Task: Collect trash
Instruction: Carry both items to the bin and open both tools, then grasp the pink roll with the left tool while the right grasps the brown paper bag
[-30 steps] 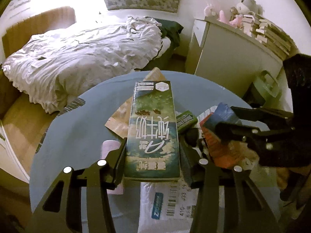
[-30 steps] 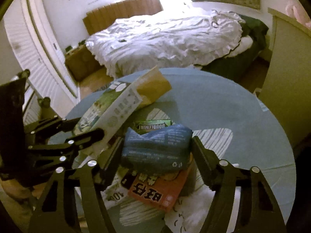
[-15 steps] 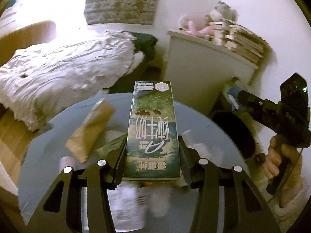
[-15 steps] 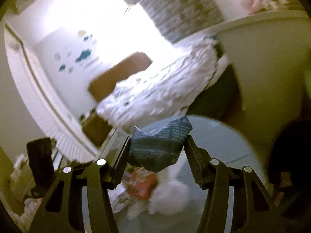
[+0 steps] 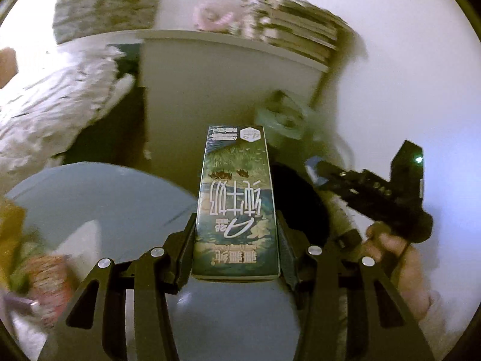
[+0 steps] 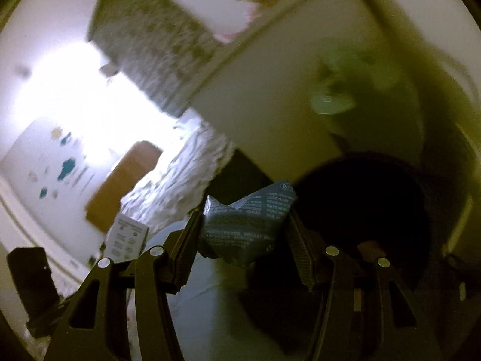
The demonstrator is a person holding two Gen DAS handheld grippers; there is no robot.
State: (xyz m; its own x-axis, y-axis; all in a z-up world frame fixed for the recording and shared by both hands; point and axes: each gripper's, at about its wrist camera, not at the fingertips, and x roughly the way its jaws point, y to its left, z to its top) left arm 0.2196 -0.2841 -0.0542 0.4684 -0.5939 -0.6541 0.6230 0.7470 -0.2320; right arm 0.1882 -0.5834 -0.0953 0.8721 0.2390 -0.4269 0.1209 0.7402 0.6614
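Note:
A tall green milk carton (image 5: 236,204) sticks out forward from my left gripper (image 5: 236,240), which is shut on its lower end. In the right wrist view my right gripper (image 6: 244,225) is shut on a crumpled blue packet (image 6: 246,222), and the view is tilted. Just beyond both held things gapes the dark mouth of a black bin (image 5: 300,210) (image 6: 360,210). In the left wrist view the right gripper (image 5: 320,170), held by a hand (image 5: 390,255), reaches over that bin from the right. The carton's white end (image 6: 127,237) shows at the lower left of the right wrist view.
The round blue-grey table (image 5: 105,195) lies at the lower left with leftover wrappers (image 5: 45,270) on its near edge. A white cabinet (image 5: 225,84) topped with stacked books (image 5: 297,33) stands behind the bin. A bed with a white cover (image 5: 54,114) is at the far left.
Both grippers have swung to the right, off the littered table toward the black bin, each carrying its item. The right gripper has rolled, tilting its view.

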